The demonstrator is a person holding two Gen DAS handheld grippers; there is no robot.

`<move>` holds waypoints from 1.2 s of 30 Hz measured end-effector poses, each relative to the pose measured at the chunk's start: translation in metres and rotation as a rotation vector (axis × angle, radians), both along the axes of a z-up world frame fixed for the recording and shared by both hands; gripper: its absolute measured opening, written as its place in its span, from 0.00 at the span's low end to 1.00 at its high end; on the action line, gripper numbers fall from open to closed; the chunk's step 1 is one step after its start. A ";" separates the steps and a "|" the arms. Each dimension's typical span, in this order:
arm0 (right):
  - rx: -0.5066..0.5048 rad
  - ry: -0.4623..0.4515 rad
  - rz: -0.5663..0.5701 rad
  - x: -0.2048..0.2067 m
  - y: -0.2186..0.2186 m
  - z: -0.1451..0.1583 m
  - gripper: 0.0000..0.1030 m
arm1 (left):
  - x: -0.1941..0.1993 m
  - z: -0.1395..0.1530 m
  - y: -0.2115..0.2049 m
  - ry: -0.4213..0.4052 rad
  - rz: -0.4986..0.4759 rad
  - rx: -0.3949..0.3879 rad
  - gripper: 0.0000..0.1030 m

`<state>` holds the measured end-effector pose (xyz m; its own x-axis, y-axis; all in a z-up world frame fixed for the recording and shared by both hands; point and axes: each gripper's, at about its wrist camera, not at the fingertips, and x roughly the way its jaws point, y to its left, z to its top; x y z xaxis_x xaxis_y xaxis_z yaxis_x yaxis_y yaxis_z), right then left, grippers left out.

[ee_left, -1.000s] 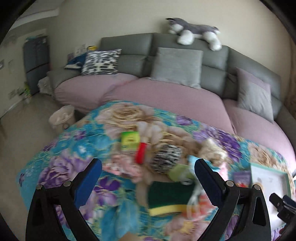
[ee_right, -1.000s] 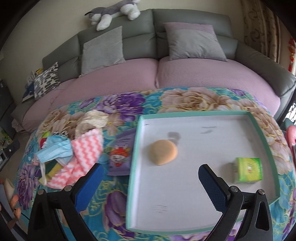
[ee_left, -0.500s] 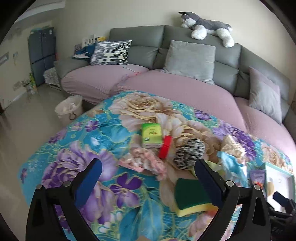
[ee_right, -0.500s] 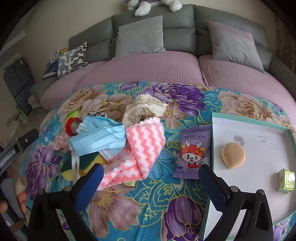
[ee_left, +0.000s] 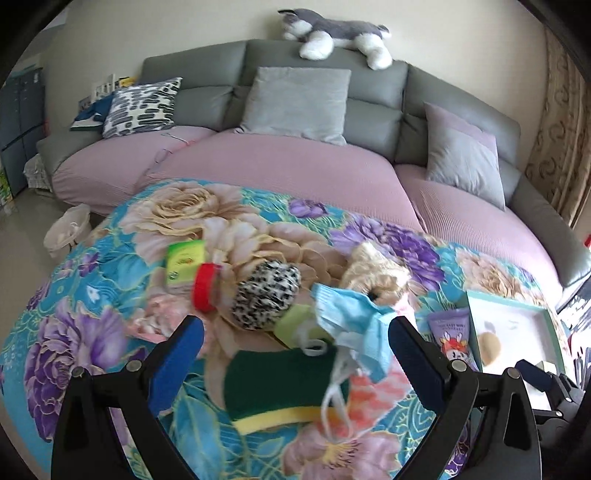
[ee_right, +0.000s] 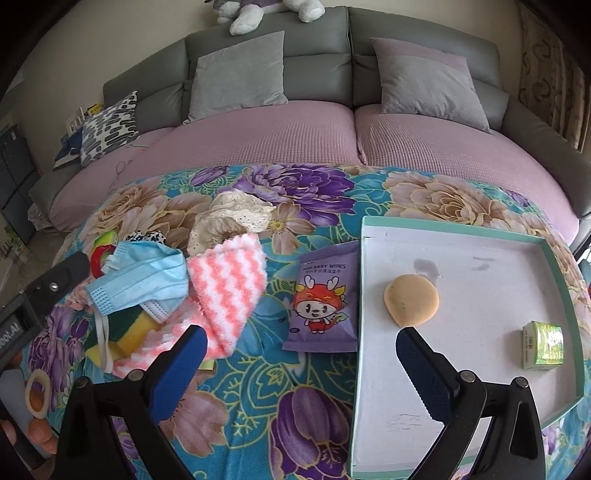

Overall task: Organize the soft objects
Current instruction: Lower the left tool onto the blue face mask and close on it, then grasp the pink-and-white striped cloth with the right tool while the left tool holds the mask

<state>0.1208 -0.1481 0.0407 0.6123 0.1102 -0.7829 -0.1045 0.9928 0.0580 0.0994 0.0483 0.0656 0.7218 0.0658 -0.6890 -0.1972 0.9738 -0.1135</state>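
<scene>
Right wrist: tongs agape, wipes packet touching tray rim

Floral cloth with tray, wipes pack, mask, sponge.

Ahead of me a grey sofa with mauve seats curves below a cream wall. Grey cushions lean on it; curtains hang right, pale floor left.

The wipes pack lies just left of the tray, right of the cloth.
</scene>
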 end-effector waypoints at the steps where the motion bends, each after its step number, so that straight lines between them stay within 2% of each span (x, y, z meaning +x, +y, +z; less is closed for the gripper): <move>1: 0.000 0.001 0.001 0.000 -0.001 0.000 1.00 | 0.002 -0.001 -0.004 -0.001 -0.016 -0.003 0.95; 3: 0.000 0.002 0.001 0.000 -0.002 0.000 1.00 | 0.004 -0.004 -0.011 0.002 -0.049 -0.014 0.89; 7: -0.005 0.007 0.000 -0.001 -0.004 -0.001 1.00 | 0.010 -0.011 -0.021 0.025 -0.092 -0.028 0.57; 11: -0.004 0.009 -0.001 -0.001 -0.005 -0.002 1.00 | 0.015 -0.019 -0.028 0.055 -0.130 -0.045 0.51; 13: -0.006 0.011 0.001 -0.001 -0.005 -0.002 1.00 | 0.016 -0.021 -0.031 0.058 -0.145 -0.056 0.41; 20: -0.011 0.020 0.003 0.000 -0.002 -0.005 1.00 | 0.017 -0.026 -0.031 0.070 -0.158 -0.087 0.24; 22: -0.013 0.022 0.005 0.000 -0.002 -0.005 1.00 | 0.016 -0.026 -0.030 0.069 -0.162 -0.096 0.13; 25: -0.012 0.021 0.005 0.000 -0.002 -0.006 1.00 | 0.014 -0.024 -0.027 0.056 -0.170 -0.114 0.08; 30: -0.010 0.021 0.026 0.000 0.003 -0.007 1.00 | 0.005 -0.008 -0.019 -0.009 -0.161 -0.125 0.07; 36: 0.038 0.015 0.103 0.000 0.018 -0.010 1.00 | -0.017 0.018 0.014 -0.101 -0.042 -0.100 0.07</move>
<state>0.1204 -0.1296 0.0307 0.5847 0.2020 -0.7857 -0.2047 0.9739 0.0981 0.0822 0.0621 0.0832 0.7886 -0.0312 -0.6141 -0.1389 0.9639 -0.2274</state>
